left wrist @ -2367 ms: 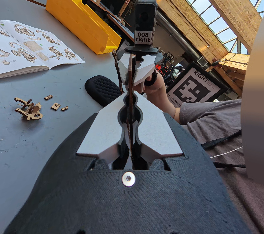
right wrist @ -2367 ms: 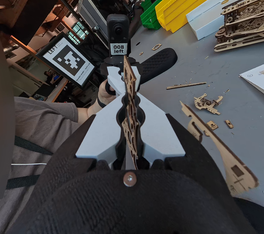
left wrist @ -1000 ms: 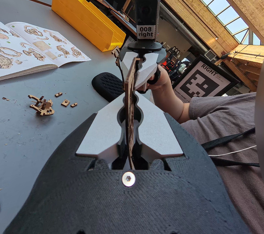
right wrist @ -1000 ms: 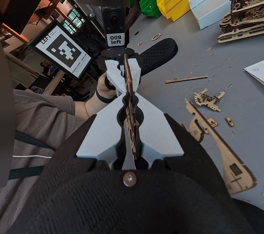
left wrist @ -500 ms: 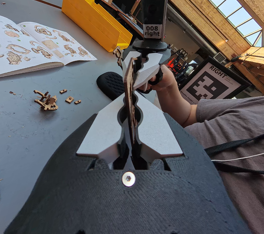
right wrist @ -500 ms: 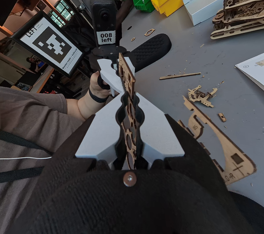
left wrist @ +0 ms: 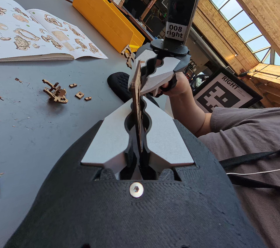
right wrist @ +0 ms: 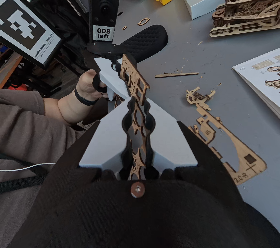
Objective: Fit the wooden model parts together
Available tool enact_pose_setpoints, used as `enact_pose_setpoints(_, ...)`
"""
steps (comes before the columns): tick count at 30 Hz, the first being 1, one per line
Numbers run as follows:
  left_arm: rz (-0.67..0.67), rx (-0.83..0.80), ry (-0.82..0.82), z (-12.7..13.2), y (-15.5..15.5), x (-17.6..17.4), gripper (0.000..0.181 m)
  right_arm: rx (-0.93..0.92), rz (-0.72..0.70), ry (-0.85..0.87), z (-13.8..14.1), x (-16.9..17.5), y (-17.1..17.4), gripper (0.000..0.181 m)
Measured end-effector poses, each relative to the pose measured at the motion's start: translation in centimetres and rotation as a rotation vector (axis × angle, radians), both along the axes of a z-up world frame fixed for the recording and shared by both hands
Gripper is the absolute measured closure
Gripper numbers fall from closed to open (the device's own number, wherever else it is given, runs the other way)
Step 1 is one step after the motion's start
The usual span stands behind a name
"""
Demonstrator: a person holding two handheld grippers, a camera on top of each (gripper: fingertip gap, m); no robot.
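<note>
We see both tongs pinched on one wooden panel (right wrist: pixel 137 121), held edge-on above the desk (left wrist: pixel 37 127); left tongs (left wrist: pixel 138 104) grip its near end; right tongs (right wrist: pixel 137 101) clamp the other, at 12 o'clock; a small assembly (left wrist: pixel 55 93) lies at 10 o'clock.

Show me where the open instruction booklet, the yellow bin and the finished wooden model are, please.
instruction booklet (left wrist: pixel 50 34): left wrist view, on its open right-hand page.
yellow bin (left wrist: pixel 106 18): left wrist view, on its long side wall.
finished wooden model (right wrist: pixel 248 3): right wrist view, on its geared side.
</note>
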State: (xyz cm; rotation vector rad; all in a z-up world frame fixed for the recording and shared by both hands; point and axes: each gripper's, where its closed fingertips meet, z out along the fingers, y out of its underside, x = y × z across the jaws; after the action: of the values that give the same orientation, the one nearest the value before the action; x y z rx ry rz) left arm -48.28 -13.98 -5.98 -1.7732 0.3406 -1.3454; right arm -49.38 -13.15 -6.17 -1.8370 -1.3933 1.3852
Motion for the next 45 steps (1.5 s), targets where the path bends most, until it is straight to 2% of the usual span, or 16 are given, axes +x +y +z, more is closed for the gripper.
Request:
enact_pose_setpoints(8, -0.010, 0.002, -0.038, 0.3, 0.0, -0.1, 0.181, 0.042, 0.025, -0.018, 0.6, 0.2, 0.2, 0.170)
enact_pose_setpoints(16, 0.006, -0.015, -0.029, -0.1, 0.2, -0.4, 0.181, 0.005, -0.030, 0.004, 0.1, -0.1, 0.5, 0.168)
enact_pose_setpoints(18, -0.002, -0.019, -0.050, 0.1, 0.2, -0.4, 0.181, 0.015, 0.002, 0.008, 0.2, 0.1, 0.1, 0.164)
enact_pose_setpoints(20, -0.004, -0.027, -0.048, -0.1, 0.3, -0.7, 0.181, 0.022, 0.007, 0.034, 0.9, 0.5, 0.2, 0.160)
enact_pose_setpoints(22, -0.016, -0.045, -0.048, -0.3, 0.4, -1.0, 0.181, 0.021, 0.000, 0.051, 1.4, 0.9, 0.6, 0.164)
enact_pose_setpoints(29, -0.022, -0.077, -0.031, -0.5, 0.7, -2.8, 0.181, -0.052, 0.220, 0.276, 6.9, 2.2, -3.5, 0.162)
enact_pose_setpoints(32, -0.011, -0.071, -0.012, -0.1, 0.5, -3.8, 0.181, 0.029, 0.246, 0.330, 8.2, 3.3, -3.8, 0.162)
enact_pose_setpoints(35, -0.004, -0.057, 0.009, 0.8, -0.2, -5.2, 0.181, 0.201, 0.206, 0.354, 8.0, 5.1, -2.6, 0.162)
enact_pose_setpoints(37, -0.012, -0.060, 0.035, 1.5, -0.7, -6.4, 0.181, 0.276, 0.104, 0.362, 7.3, 6.0, -0.4, 0.162)
enact_pose_setpoints(40, -0.016, -0.049, 0.128, 2.5, -1.4, -8.2, 0.181, 0.209, 0.007, 0.344, 5.5, 6.5, 2.0, 0.162)
enact_pose_setpoints(43, -0.060, -0.059, 0.147, 5.1, -2.6, -9.8, 0.181, 0.130, 0.022, 0.339, 3.9, 6.0, 2.0, 0.161)
enact_pose_setpoints(45, -0.059, -0.080, 0.231, 6.4, -3.4, -11.8, 0.181, 0.121, 0.039, 0.324, 3.1, 5.7, 1.8, 0.159)
